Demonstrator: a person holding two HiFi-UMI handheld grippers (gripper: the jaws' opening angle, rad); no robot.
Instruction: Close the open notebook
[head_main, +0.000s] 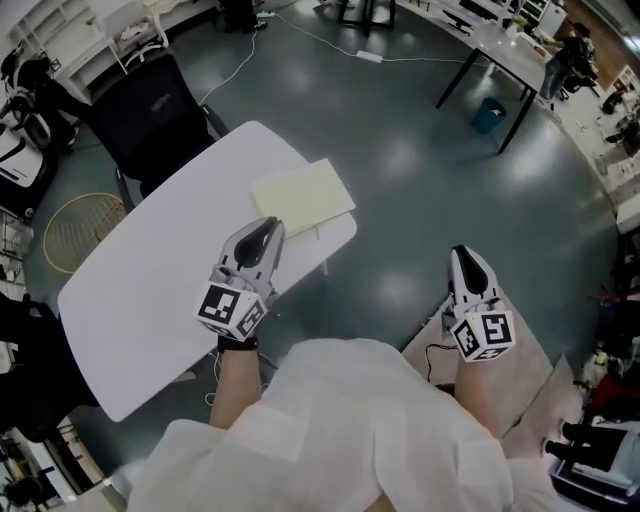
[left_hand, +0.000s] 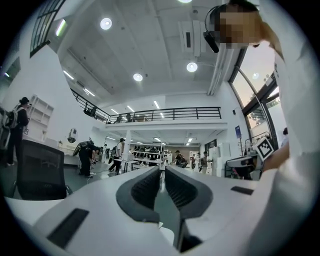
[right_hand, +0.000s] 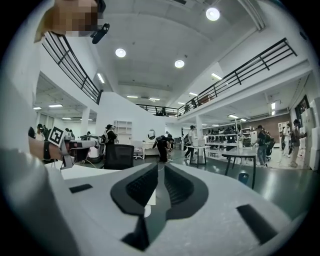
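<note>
A cream notebook (head_main: 302, 197) lies flat near the far corner of the white table (head_main: 140, 290), cover up, and looks closed. My left gripper (head_main: 268, 228) hovers over the table just short of the notebook and points at it, its jaws together with nothing between them. In the left gripper view the left gripper (left_hand: 161, 172) shows only a thin slit. My right gripper (head_main: 461, 252) is off the table to the right, over the floor. In the right gripper view the right gripper (right_hand: 164, 167) has its jaws slightly apart and empty.
A black office chair (head_main: 150, 110) stands behind the table, with a round wire object (head_main: 80, 230) on the floor to the left. A dark-legged table (head_main: 500, 50) and a teal bin (head_main: 488, 115) stand at the far right. A beige mat (head_main: 530, 370) lies beside my right side.
</note>
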